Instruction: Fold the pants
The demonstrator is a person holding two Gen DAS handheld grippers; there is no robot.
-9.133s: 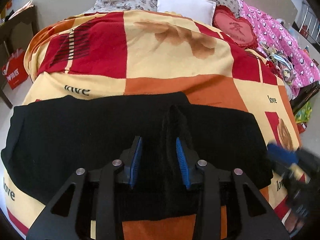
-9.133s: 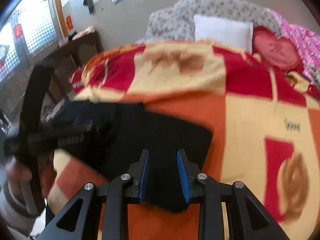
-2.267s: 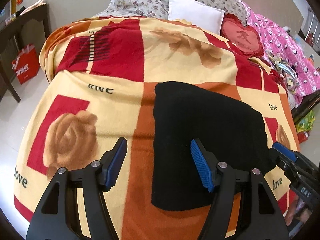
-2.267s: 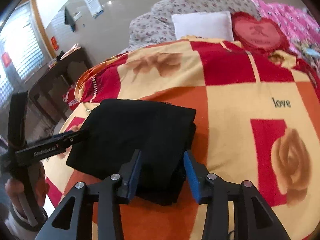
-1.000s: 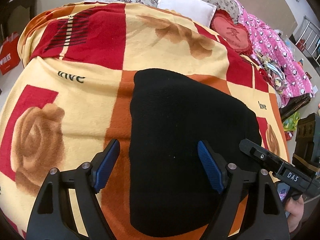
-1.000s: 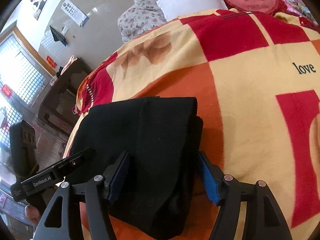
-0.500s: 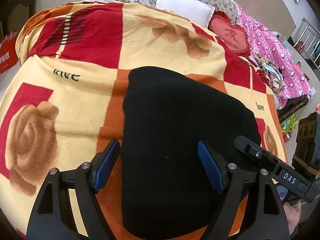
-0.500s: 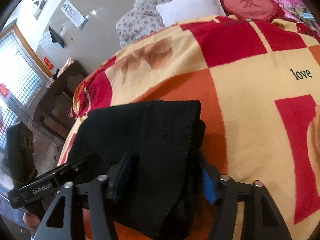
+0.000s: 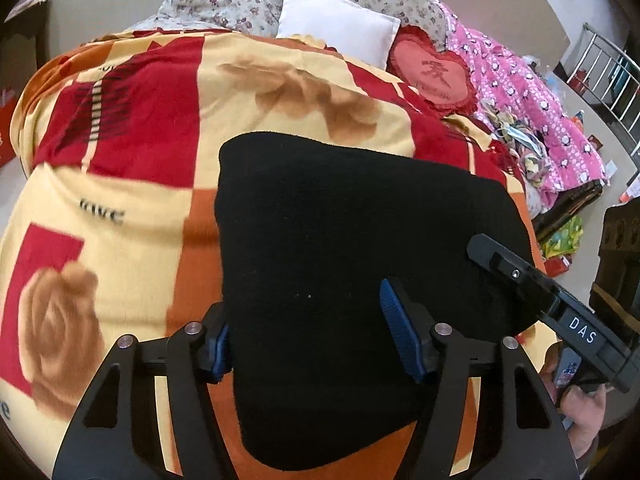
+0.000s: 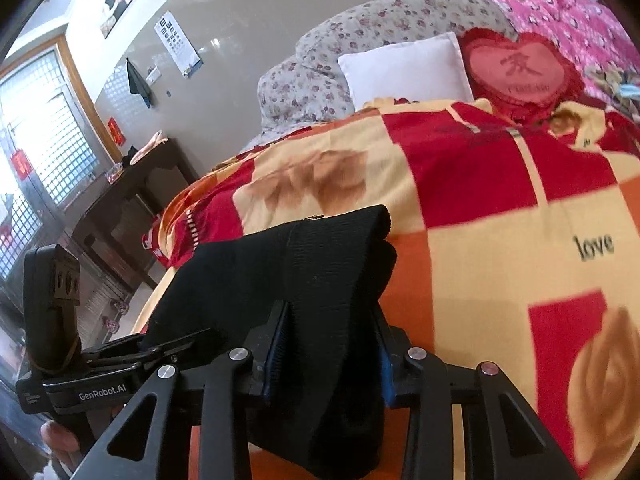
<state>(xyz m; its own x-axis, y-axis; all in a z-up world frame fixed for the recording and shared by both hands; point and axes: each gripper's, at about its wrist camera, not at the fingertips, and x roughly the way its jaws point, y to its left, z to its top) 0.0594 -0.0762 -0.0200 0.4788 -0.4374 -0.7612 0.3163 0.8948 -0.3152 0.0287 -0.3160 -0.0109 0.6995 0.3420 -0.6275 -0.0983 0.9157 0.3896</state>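
The black pants (image 9: 352,264) lie folded into a thick rectangle on the patterned blanket (image 9: 132,184). My left gripper (image 9: 308,340) is around the near left part of the bundle, its blue pads (image 9: 398,332) pressed against the cloth. My right gripper (image 10: 326,356) is closed on the other end of the pants (image 10: 316,276), where the ribbed waistband bulges up between the pads. Each gripper shows in the other's view, the right one at the right edge (image 9: 560,308), the left one at the lower left (image 10: 104,364).
A white pillow (image 9: 340,28), a red heart cushion (image 9: 436,72) and a pink quilt (image 9: 536,108) lie at the head of the bed. A dark wooden table (image 10: 116,200) stands by the window on the left. The bed's near edge is just below the bundle.
Both grippers have closed in on the pants. The bundle's ends have bunched and risen slightly between the pads, and both cameras sit lower and closer to the cloth.
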